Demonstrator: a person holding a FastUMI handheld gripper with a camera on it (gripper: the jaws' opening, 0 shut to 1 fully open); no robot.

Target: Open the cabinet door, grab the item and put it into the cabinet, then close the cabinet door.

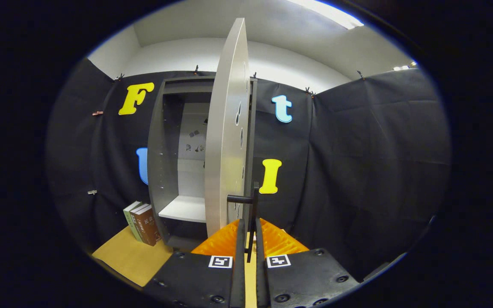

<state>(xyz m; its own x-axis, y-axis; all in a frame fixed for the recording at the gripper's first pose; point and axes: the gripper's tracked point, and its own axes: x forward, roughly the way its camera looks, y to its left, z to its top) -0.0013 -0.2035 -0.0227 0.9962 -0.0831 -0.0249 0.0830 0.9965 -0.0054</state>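
One view, the gripper view.

Gripper (250, 239): one, with two fingers drawn close together and clamped on the thin vertical bar of the door handle (253, 214), which runs down between them.

Cabinet (173, 162): one, grey, standing on the desk (126, 256) against the far cloth wall, just ahead of the fingers and to their left. One pale shelf (184, 208) is visible inside; nothing can be seen lying on it.

Cabinet door (227, 137): one, pale, swung wide and seen nearly edge-on, directly ahead of the fingers. Handle: one, a dark bar held off the door face by a short stub.

Books (141, 222): two or three, upright, on the desk touching the cabinet's left side, far left of the fingers. These are judged to be the item to go inside; still outside the cabinet.

Stage, as judged: door open, item not yet fetched.

Risks: pulling further on the handle could strain the hinges or drag the cabinet along the desk. Letting go carelessly could let the door swing back over the opening. Reaching for the books, the gripper could knock them over, since they stand close against the cabinet wall.
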